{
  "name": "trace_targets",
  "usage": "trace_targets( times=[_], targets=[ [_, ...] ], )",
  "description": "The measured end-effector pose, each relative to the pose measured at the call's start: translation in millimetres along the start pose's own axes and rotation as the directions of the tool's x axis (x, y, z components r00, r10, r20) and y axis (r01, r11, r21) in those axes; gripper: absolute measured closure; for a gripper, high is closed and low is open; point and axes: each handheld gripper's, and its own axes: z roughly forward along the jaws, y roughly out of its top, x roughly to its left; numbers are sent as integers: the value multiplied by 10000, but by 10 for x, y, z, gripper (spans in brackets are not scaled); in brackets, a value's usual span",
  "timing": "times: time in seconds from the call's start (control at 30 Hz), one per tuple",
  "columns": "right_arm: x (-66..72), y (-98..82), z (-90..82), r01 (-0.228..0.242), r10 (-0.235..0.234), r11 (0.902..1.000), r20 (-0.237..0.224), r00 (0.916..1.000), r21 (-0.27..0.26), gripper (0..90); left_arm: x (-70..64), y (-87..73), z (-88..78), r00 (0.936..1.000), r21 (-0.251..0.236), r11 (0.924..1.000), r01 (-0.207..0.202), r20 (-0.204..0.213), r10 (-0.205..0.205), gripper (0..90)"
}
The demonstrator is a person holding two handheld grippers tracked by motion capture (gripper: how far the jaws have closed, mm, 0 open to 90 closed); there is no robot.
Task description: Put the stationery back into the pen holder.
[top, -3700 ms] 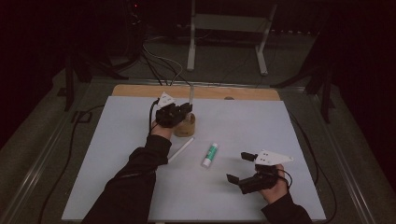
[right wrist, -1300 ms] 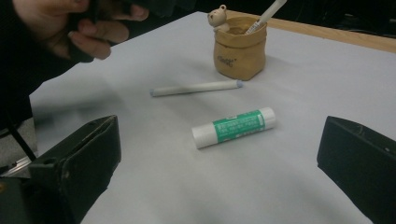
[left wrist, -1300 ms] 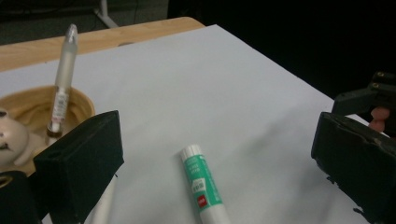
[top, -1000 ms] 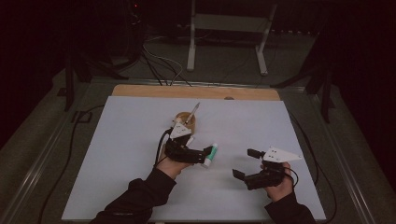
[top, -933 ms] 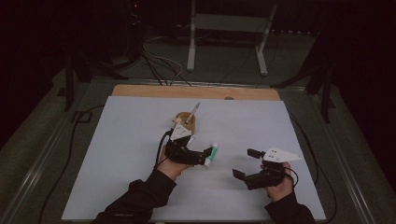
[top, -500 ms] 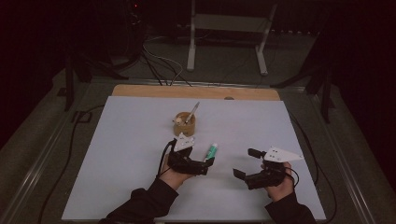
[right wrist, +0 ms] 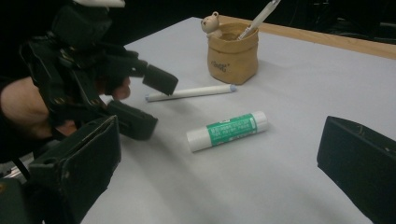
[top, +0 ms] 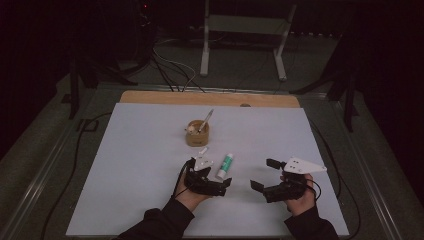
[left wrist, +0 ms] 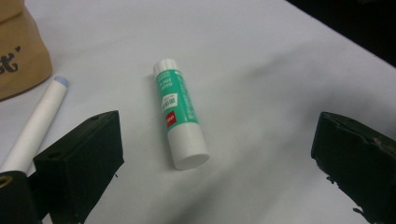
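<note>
A green-and-white glue stick [top: 225, 166] lies flat on the white table. In the left gripper view the glue stick [left wrist: 180, 112] rests a little ahead of and between the open jaws of my left gripper [left wrist: 215, 158], untouched. From above, my left gripper [top: 224, 179] sits just near of the stick, pointing right. My right gripper [top: 264, 174] stands open to the right, facing the stick [right wrist: 229, 130] and the left gripper [right wrist: 149, 100]. Nothing is between the jaws of my right gripper [right wrist: 224, 177].
A small tan cup [top: 197, 134] with a bear figure and a pen in it stands beyond the glue stick. A white pen [right wrist: 189, 92] lies on the table beside the cup. A wooden strip [top: 150, 96] edges the table's far side.
My left gripper has come back from the cup toward the near side, ending beside the glue stick. A pen now stands in the cup. The right gripper has hardly moved.
</note>
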Motion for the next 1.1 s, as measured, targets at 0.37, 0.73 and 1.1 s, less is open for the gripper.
trace_targets(
  times=[0.37, 0.73, 1.1],
  targets=[
    [-4, 9, -18, 3, -2, 10000, 58, 10000, -75, 0, -81, -69, 171, 9953, 623, 9977, -270, -911, 326, 39],
    [-2, 9, -22, 20, -20, 10000, 42, 10000, -83, 0, -134, -61, 316, 9893, 1383, 9903, -127, -1424, 326, 72],
    [-4, 8, -26, 3, -2, 10000, 25, 10000, -80, 0, -134, -73, 411, 9851, 1566, 9877, -11, -1698, 281, 230]
  ],
)
